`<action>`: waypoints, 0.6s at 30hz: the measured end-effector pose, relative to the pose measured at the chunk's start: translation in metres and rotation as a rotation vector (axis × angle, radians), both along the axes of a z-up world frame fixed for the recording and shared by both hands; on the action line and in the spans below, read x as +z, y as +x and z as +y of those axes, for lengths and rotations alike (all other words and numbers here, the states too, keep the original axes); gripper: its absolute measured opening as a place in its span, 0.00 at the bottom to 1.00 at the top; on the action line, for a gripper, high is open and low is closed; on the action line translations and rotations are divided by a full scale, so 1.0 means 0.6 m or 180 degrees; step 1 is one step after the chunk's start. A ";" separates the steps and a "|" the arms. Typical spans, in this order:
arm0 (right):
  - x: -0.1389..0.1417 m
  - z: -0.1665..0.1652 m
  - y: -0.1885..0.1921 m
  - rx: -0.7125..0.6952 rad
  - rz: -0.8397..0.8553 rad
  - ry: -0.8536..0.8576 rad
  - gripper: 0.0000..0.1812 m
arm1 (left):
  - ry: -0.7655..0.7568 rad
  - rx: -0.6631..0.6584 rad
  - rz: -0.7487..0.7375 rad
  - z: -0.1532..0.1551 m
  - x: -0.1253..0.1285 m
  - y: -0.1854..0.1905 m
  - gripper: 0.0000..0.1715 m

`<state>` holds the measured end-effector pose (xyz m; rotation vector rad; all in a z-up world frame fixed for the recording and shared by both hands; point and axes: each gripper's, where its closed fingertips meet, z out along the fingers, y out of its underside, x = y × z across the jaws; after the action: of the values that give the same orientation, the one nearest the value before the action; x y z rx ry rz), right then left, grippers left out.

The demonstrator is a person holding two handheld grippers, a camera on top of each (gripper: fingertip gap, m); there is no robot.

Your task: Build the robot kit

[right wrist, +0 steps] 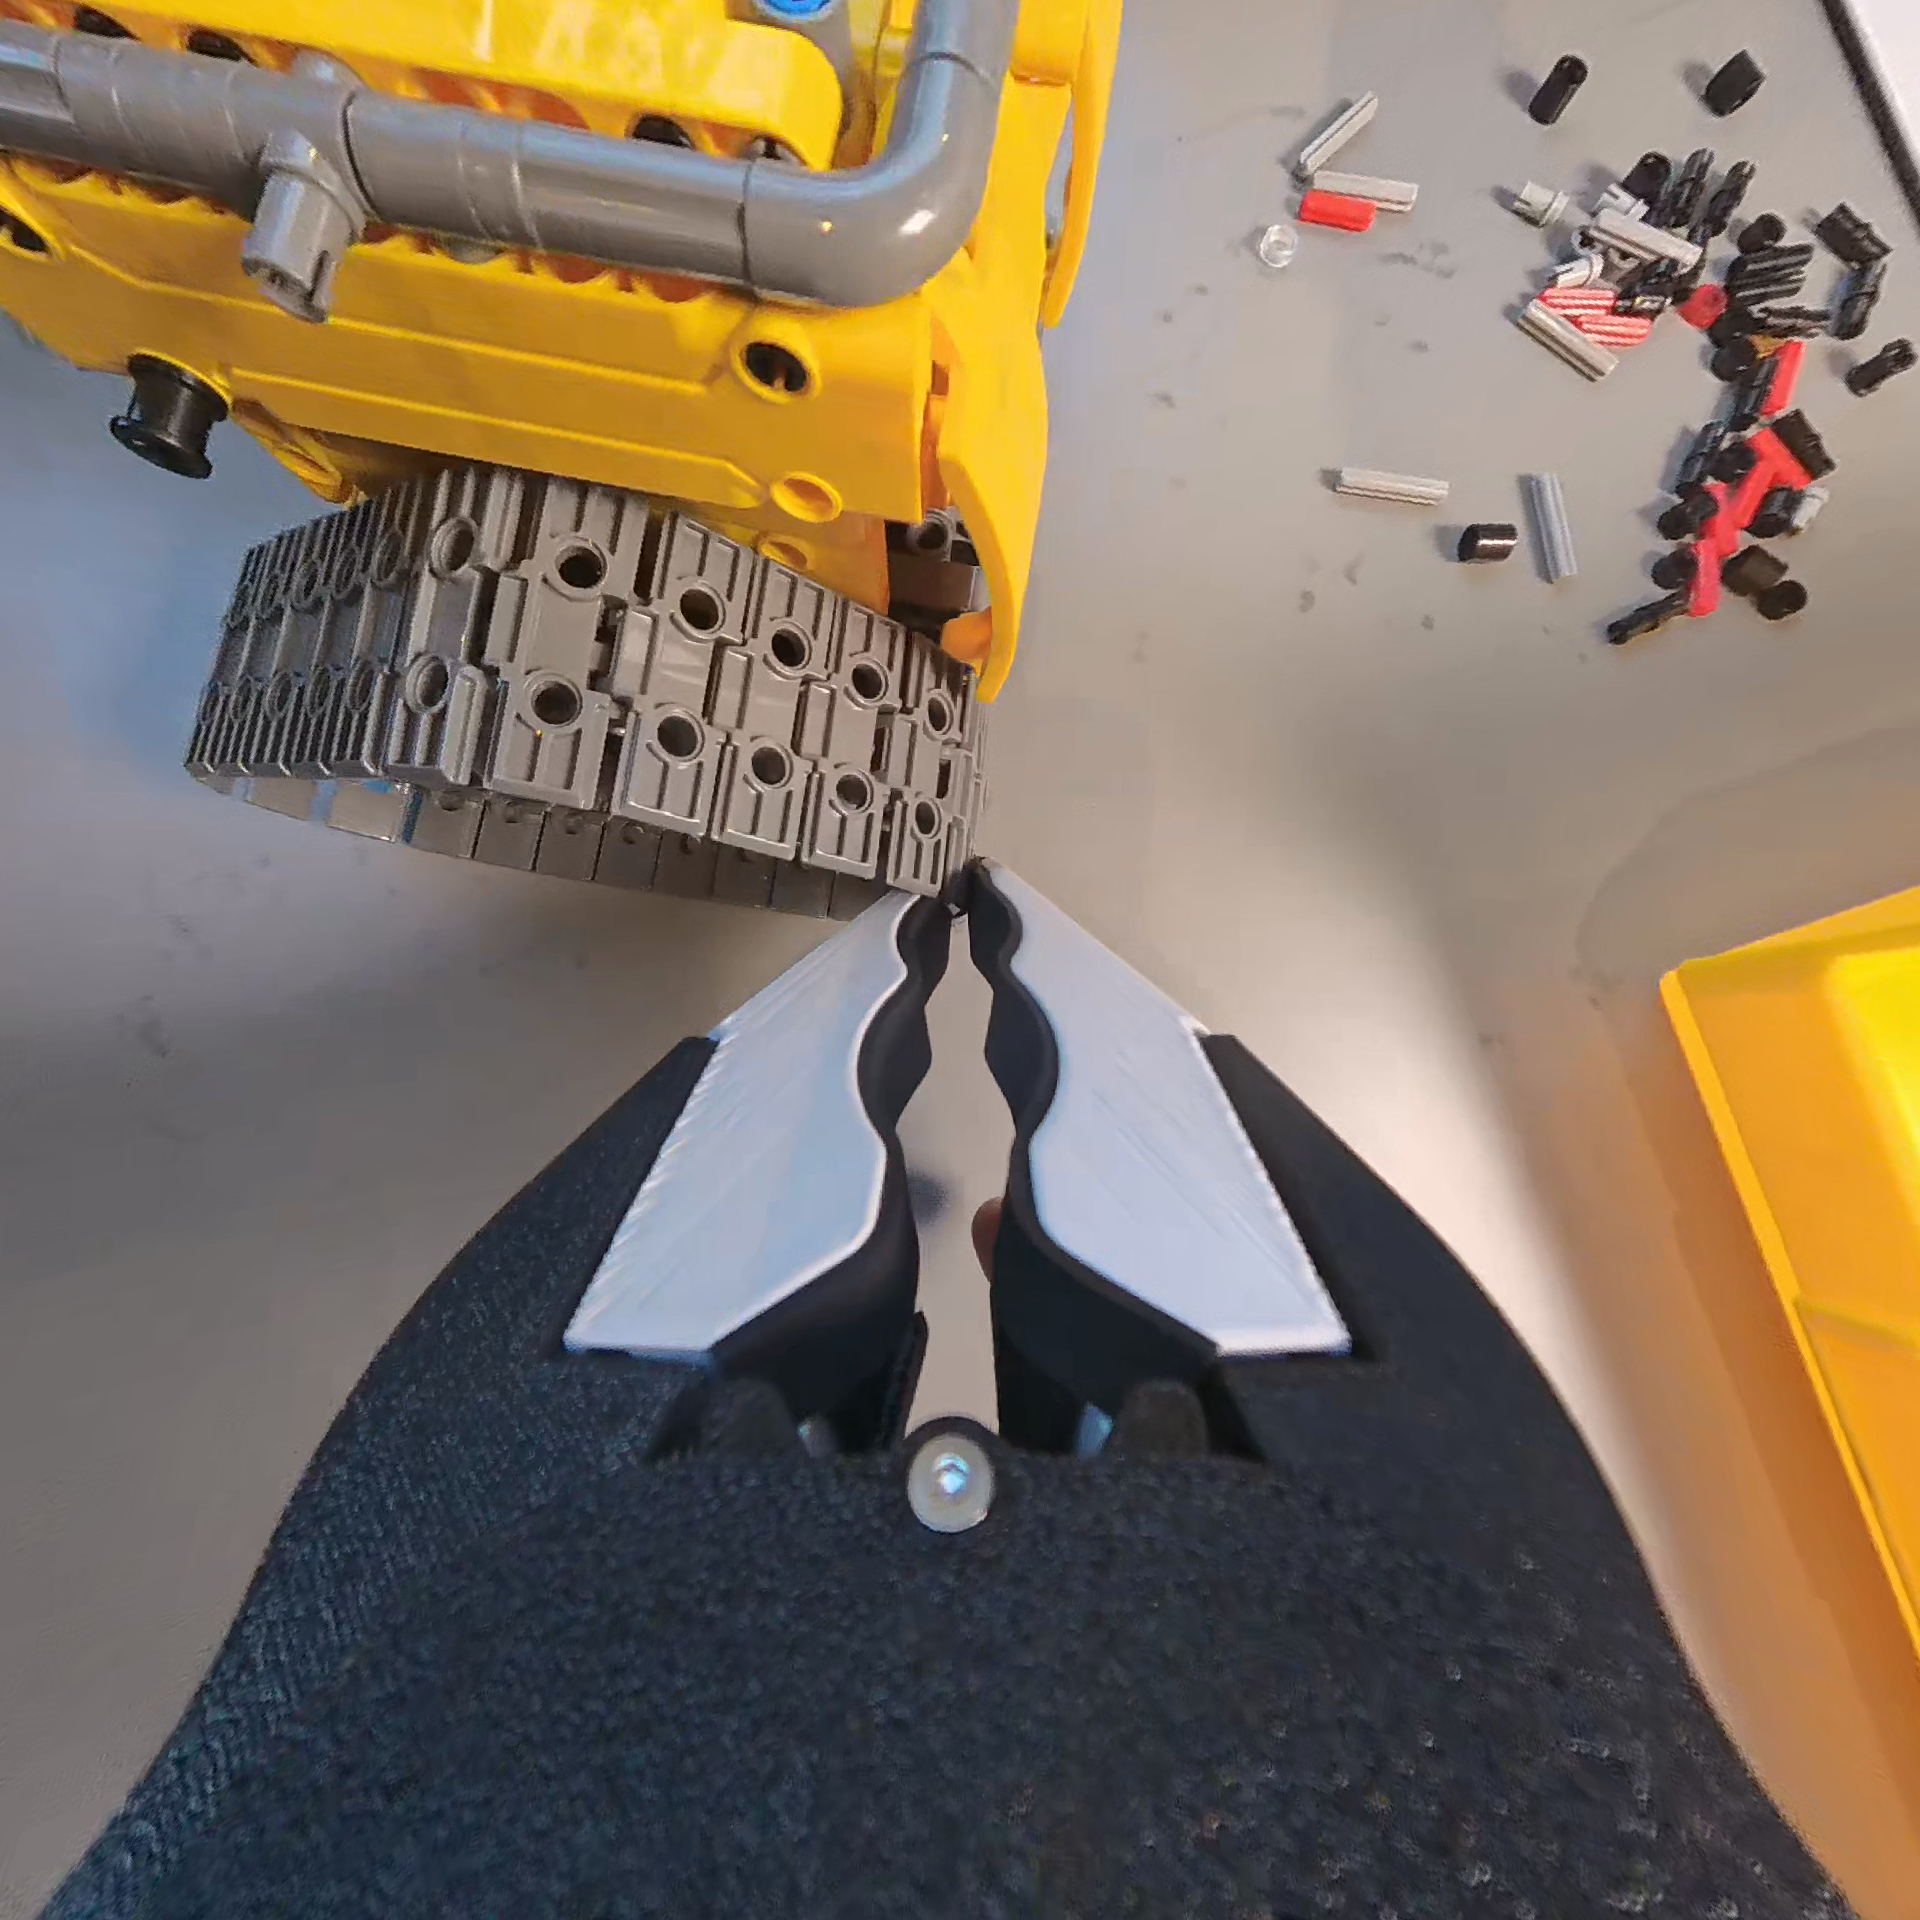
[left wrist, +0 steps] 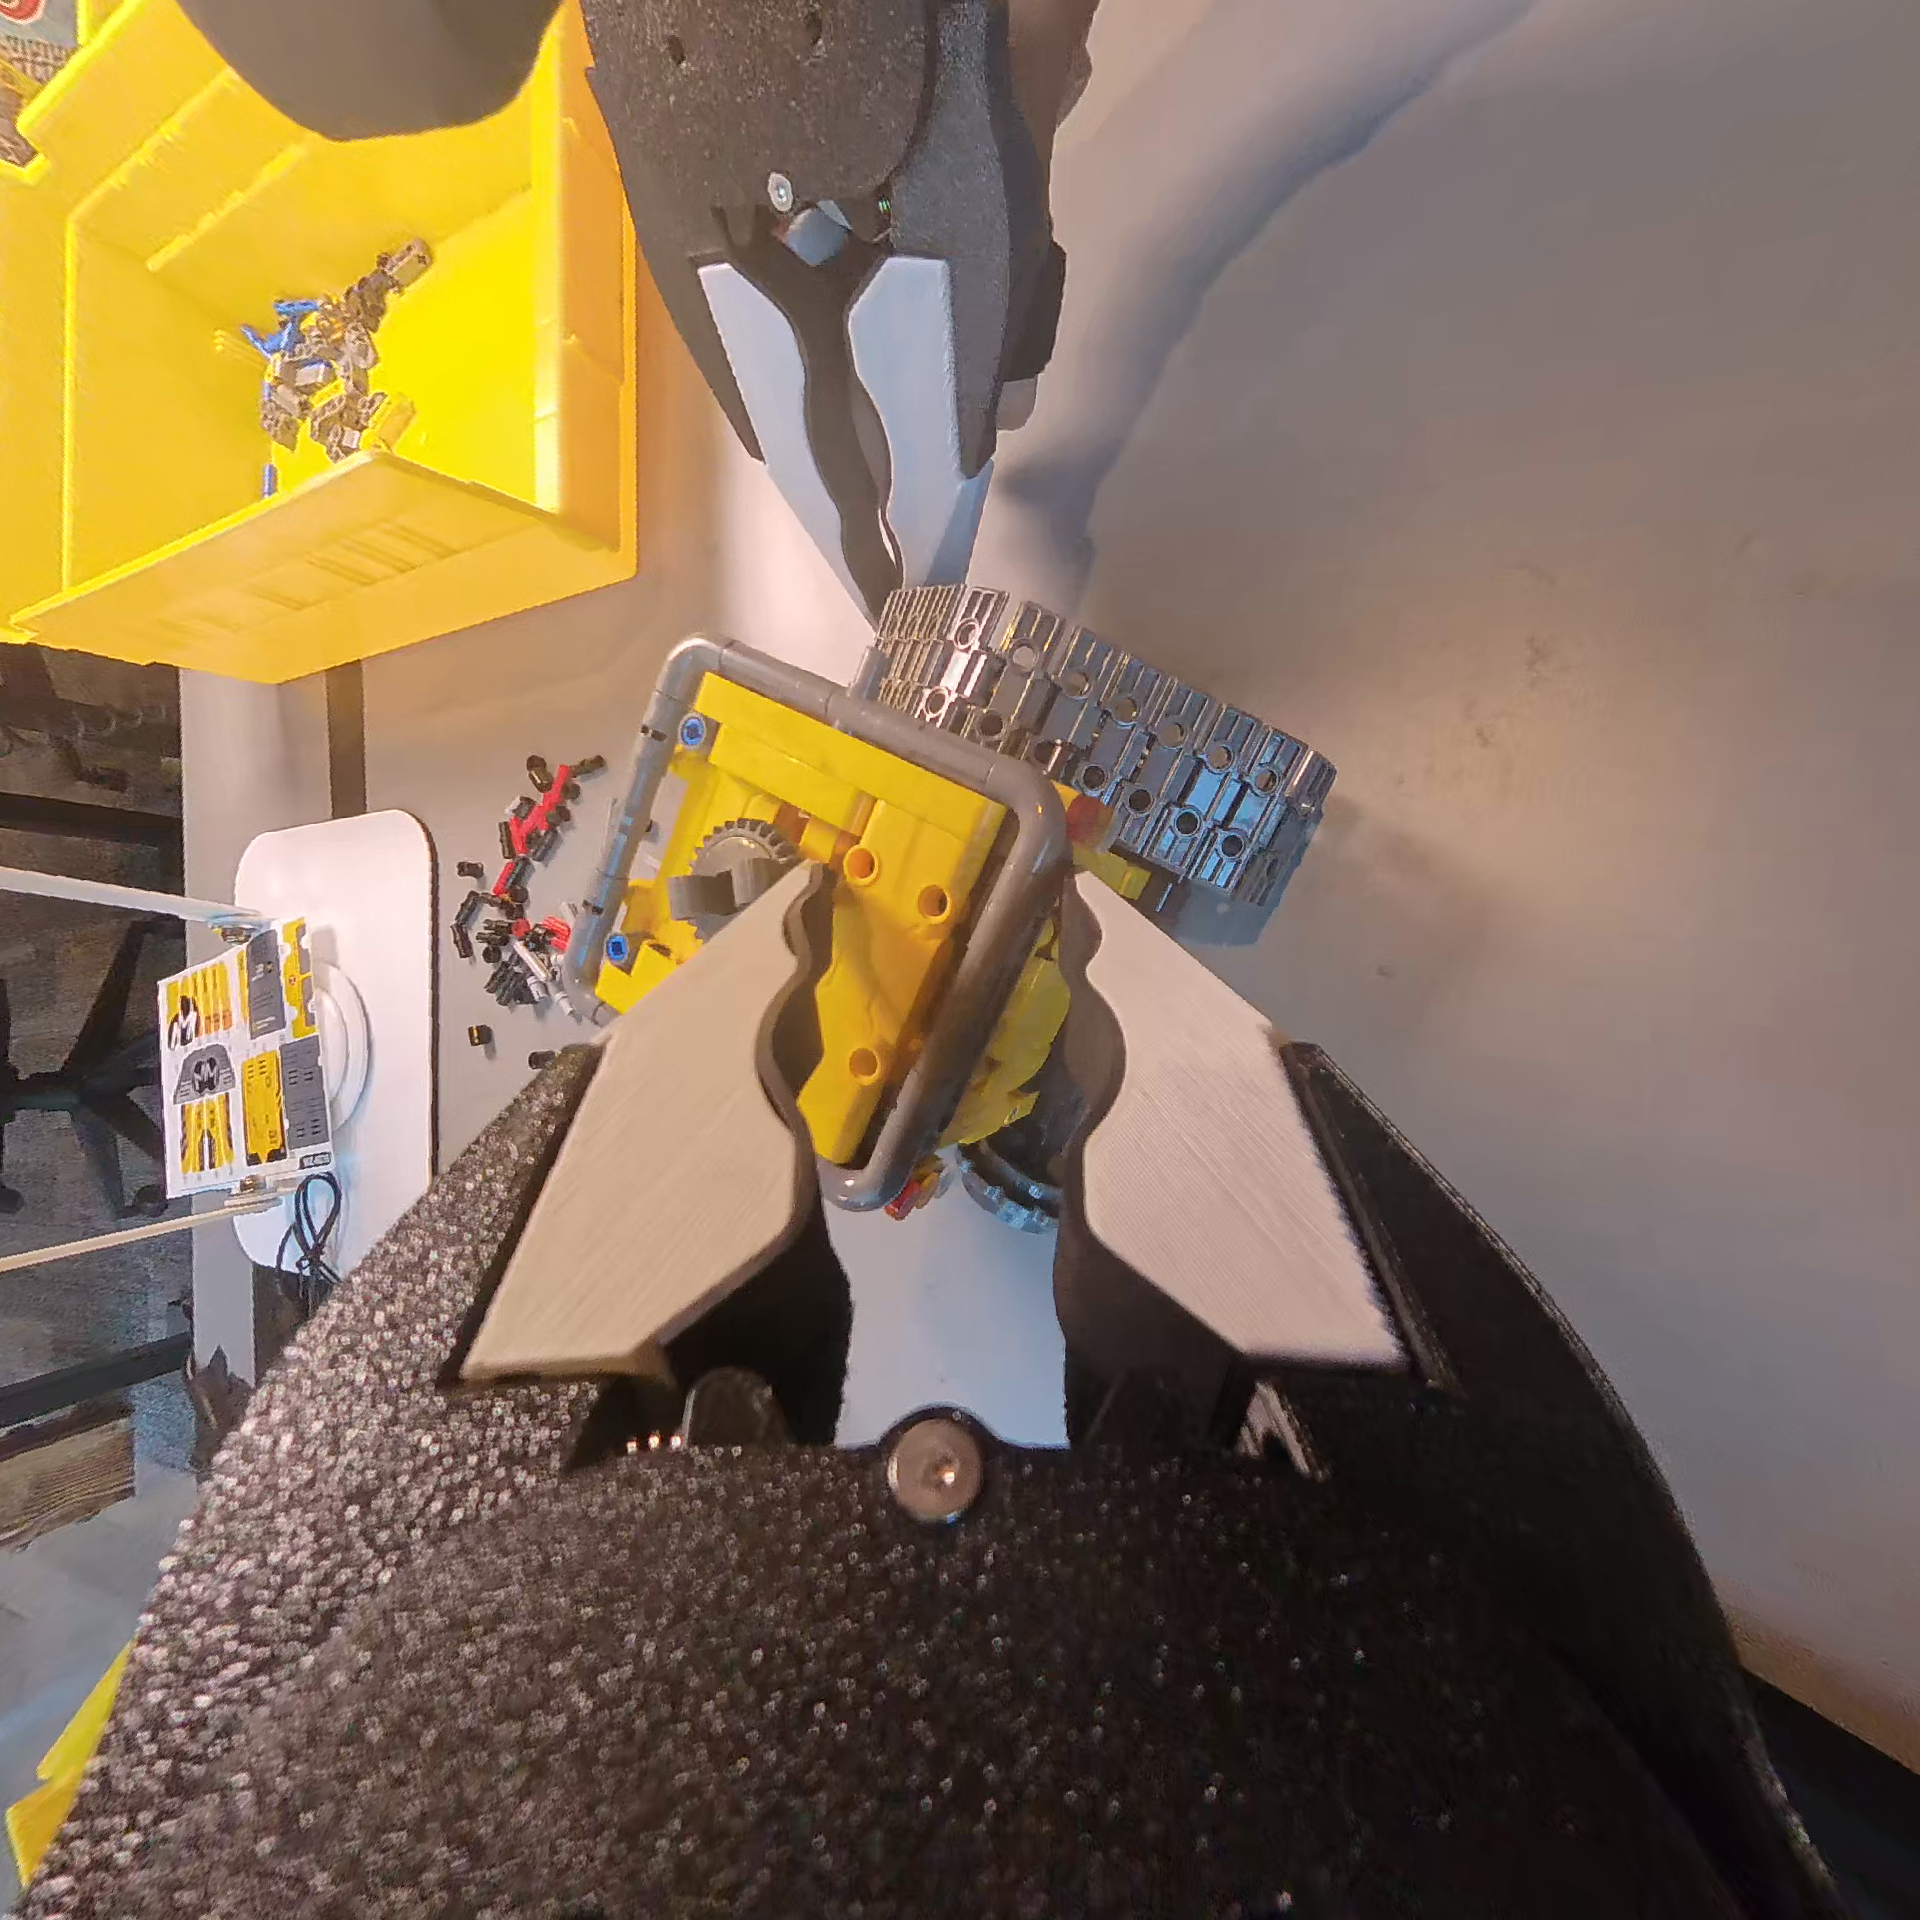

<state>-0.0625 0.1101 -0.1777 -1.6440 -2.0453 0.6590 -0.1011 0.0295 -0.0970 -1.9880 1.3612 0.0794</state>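
Gripping the yellow brick-built vehicle body (left wrist: 894, 935) just above the pale table (left wrist: 1558, 623), my left gripper (left wrist: 940, 987) has its fingers clamped on the sides, across the grey pipe frame (left wrist: 1023, 904). My right gripper (right wrist: 966, 883) sits pinched together, its tips touching the end of the grey linked track (right wrist: 623, 707) under that body; whether they hold a link, I cannot tell. Farther out lie loose black, red and grey pins (right wrist: 1725, 343), a yellow bin (left wrist: 343, 343) holding small parts, and a sticker sheet (left wrist: 249, 1060) whose print is too small to read.
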 end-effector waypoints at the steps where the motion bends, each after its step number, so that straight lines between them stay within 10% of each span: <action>1: 0.000 0.000 0.000 -0.0005 -0.0001 -0.0007 0.02 | 0.0005 -0.0008 0.0000 0.000 0.000 0.000 0.24; 18: 0.010 -0.109 0.082 0.0704 0.0542 -0.0151 0.13 | -0.0034 -0.0927 0.0407 -0.065 0.002 -0.049 0.25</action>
<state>-0.0132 0.0448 -0.1714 -1.3459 -2.1168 0.8967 -0.1304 -0.0097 -0.0956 -1.7979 1.7225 0.0652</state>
